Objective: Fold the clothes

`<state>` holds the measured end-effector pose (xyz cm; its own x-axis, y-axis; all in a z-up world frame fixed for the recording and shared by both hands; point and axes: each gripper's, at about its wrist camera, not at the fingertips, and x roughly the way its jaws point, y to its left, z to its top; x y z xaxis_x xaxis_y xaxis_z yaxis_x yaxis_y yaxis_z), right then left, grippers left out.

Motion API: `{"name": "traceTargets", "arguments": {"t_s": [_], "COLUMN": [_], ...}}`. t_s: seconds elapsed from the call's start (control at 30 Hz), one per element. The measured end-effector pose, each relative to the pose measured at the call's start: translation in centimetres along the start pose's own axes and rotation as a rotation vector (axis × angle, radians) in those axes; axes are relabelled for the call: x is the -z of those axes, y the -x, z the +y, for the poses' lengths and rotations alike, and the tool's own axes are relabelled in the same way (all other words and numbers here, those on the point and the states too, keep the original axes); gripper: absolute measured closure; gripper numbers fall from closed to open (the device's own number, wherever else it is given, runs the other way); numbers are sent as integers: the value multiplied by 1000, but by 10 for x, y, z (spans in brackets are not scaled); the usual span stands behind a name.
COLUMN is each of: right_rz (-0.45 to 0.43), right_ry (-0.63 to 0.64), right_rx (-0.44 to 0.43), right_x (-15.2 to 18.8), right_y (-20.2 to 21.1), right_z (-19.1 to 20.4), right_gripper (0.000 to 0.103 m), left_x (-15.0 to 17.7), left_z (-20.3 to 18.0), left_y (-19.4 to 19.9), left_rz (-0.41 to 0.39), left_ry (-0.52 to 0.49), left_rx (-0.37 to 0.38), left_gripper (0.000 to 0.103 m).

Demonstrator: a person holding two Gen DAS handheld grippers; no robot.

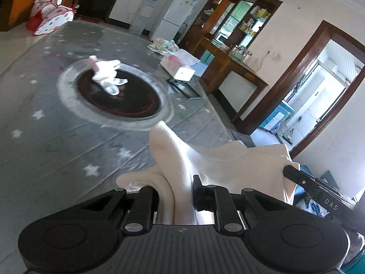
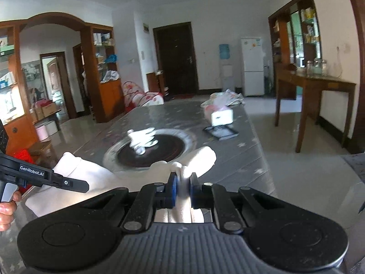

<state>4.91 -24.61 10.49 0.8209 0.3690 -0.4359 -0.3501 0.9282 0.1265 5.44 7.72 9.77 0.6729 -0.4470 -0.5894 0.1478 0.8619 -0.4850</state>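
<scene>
A cream garment (image 1: 228, 159) hangs lifted above the near end of the table, stretched between both grippers. My left gripper (image 1: 174, 187) is shut on a bunched fold of it, and the cloth rises in a hump past its fingers. My right gripper (image 2: 182, 182) has its blue pads (image 2: 172, 188) pressed on another fold of the same garment (image 2: 75, 171). Each gripper shows in the other's view: the right gripper (image 1: 288, 170) at the cloth's right corner, the left gripper (image 2: 84, 186) at its left side, held by a hand (image 2: 6, 207).
The table (image 1: 57, 137) has a grey star-patterned cover. A round black hotplate (image 1: 136, 105) in a glass ring sits in its middle, with small white and pink clothes (image 1: 109, 75) on it. Farther back lie a tissue box (image 1: 178, 67), a black frame (image 1: 182, 86) and patterned cloth (image 1: 164, 45).
</scene>
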Motion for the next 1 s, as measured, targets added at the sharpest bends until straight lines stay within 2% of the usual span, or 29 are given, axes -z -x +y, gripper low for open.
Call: {"name": "traceTargets", "arguments": {"t_s": [0.37,0.7,0.77,0.83,0.9,1.0], "right_rz": [9,104,130,150,166,177], "right_ry": [-21,-48,-55,-56,-56,-44], "right_rx": [95,148,162,175,182,209], "right_x": [-6,23,31,38,42,46], "right_y": [-22,-55,-63,-70,-75,-78], "right_z": [-48,-75,-80,-83,-87,-89], "right_gripper": [94,94,93,93,93,91], "left_x": [-26,-6,-2,1,2,1], "left_z": [-27,-14,-11,-7,-3,-1], "left_y": [-62,-117,-123,-125,-126,-122], "left_rz": [52,195,213,224,230,218], "left_ry": [-2,40,38,40,46,38], "left_rx": [18,11,-7,-17,-21,-52], "left_gripper": [87,84,80,67,63,49]}}
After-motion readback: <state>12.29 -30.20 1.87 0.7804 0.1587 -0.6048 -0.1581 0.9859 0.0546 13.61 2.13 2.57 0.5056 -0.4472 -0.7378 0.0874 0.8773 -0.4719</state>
